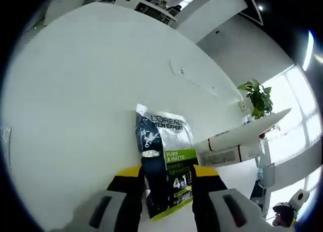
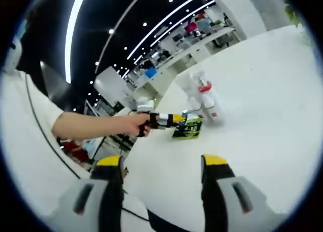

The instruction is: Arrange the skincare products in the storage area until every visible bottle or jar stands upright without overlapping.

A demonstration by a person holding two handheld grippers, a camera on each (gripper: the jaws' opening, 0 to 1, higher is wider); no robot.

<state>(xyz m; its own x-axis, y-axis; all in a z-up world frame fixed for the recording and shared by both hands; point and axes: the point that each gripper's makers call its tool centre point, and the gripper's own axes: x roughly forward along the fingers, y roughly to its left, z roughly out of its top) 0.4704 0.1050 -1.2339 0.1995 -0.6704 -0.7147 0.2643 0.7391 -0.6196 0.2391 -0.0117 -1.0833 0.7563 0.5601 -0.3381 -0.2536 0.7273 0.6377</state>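
So my left gripper point(image 1: 167, 184) at the bottom of the left gripper view is clamped on the L'Oreal pack point(image 1: 164, 159), its long axis running up between the jaws toward frame centre. Just past it, right of centre, lie the white tubes point(image 1: 237, 141). My right gripper point(image 2: 162, 166) is wide apart, nothing in it. In that view the pack point(image 2: 188, 127) sits mid-frame, bottles point(image 2: 204, 98) just beyond. Left's clearly nearer.

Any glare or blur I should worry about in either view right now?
Left gripper view: window glare washes out the right edge, but the pouch between the jaws reads sharp. Right gripper view: soft overall, the bottles are small and slightly blurred, ceiling light strips streak, fisheye bends the table.
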